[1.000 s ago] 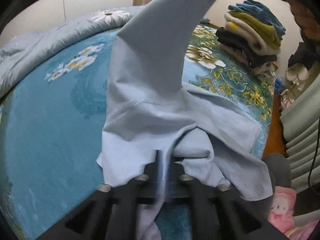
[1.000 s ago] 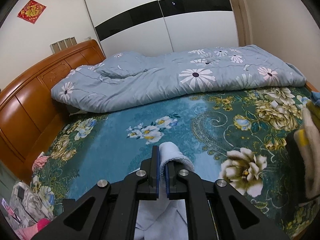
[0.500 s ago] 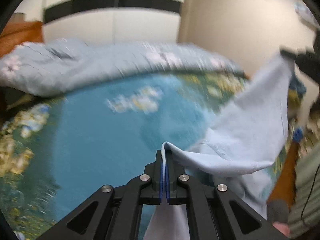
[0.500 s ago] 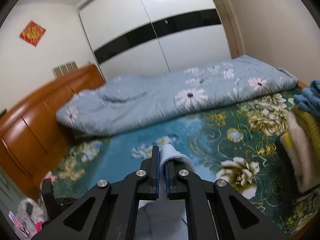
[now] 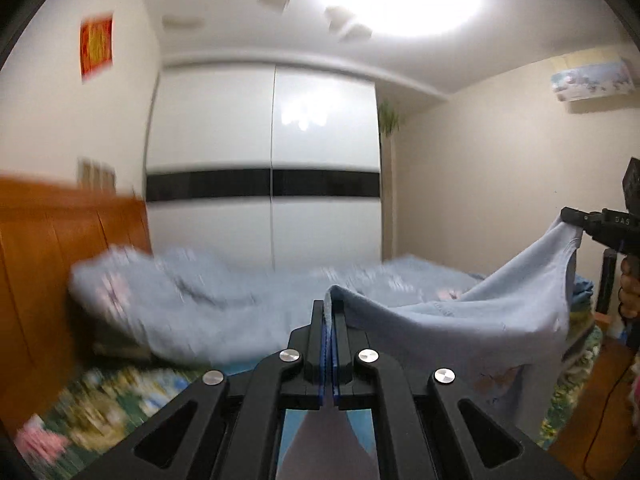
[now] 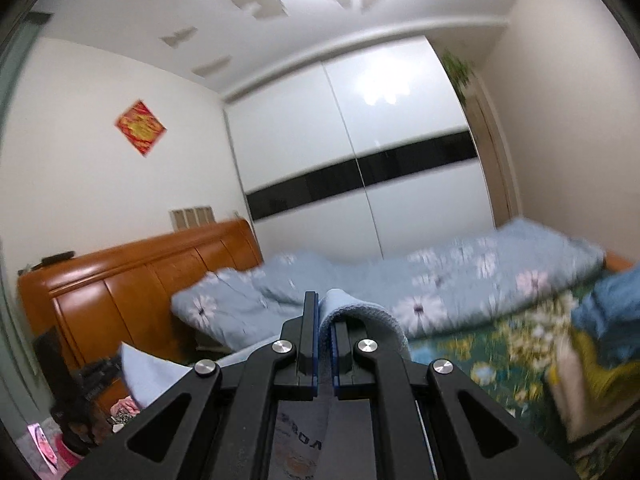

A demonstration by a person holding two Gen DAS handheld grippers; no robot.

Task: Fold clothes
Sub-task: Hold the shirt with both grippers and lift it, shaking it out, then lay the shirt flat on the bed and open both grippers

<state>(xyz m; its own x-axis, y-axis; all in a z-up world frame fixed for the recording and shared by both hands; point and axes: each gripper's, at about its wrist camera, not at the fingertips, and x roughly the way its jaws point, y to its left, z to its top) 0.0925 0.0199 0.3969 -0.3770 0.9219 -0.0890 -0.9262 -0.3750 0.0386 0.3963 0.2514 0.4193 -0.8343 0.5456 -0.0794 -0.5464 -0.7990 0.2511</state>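
Note:
A light blue garment [image 5: 480,312] hangs in the air between my two grippers, above the bed. My left gripper [image 5: 330,320] is shut on one edge of it. My right gripper [image 6: 325,320] is shut on another edge, a thick fold [image 6: 352,312] bulging over its fingers. In the left wrist view the right gripper [image 5: 576,220] shows at the far right, holding the cloth's other corner higher up. In the right wrist view a corner of the garment [image 6: 148,376] hangs at lower left.
A pale blue flowered quilt [image 6: 440,280] lies along the far side of the bed. The teal flowered sheet [image 6: 500,344] covers the rest. A stack of folded clothes [image 6: 600,328] sits at right. A wooden headboard [image 6: 140,280] stands at left.
Both grippers have lifted and tilted upward with the garment. The bed has dropped low in both views and the wardrobe and ceiling fill them. The garment is now stretched out between the grippers.

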